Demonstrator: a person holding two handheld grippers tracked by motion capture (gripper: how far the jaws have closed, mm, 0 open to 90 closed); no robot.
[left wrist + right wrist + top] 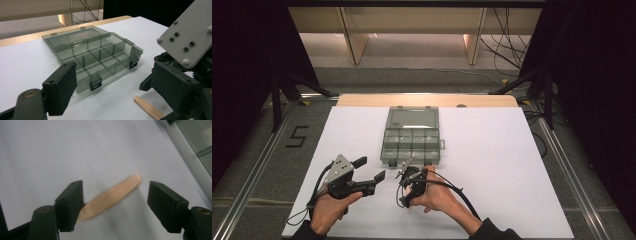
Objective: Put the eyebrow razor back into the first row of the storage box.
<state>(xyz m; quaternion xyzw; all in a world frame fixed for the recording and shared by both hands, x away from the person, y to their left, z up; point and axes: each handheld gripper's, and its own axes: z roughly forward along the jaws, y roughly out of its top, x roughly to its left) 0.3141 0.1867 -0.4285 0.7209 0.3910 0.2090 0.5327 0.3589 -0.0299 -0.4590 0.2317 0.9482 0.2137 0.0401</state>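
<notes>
I've got the right gripper tipped down over the wooden stick, jaws spread and straddling it without pinching, so the flat piece lies loose on the white table just in front of the open organizer box, lined up for a pinch, I'd say. My left gripper waits beside it, jaws apart and empty, out of the way.
</notes>
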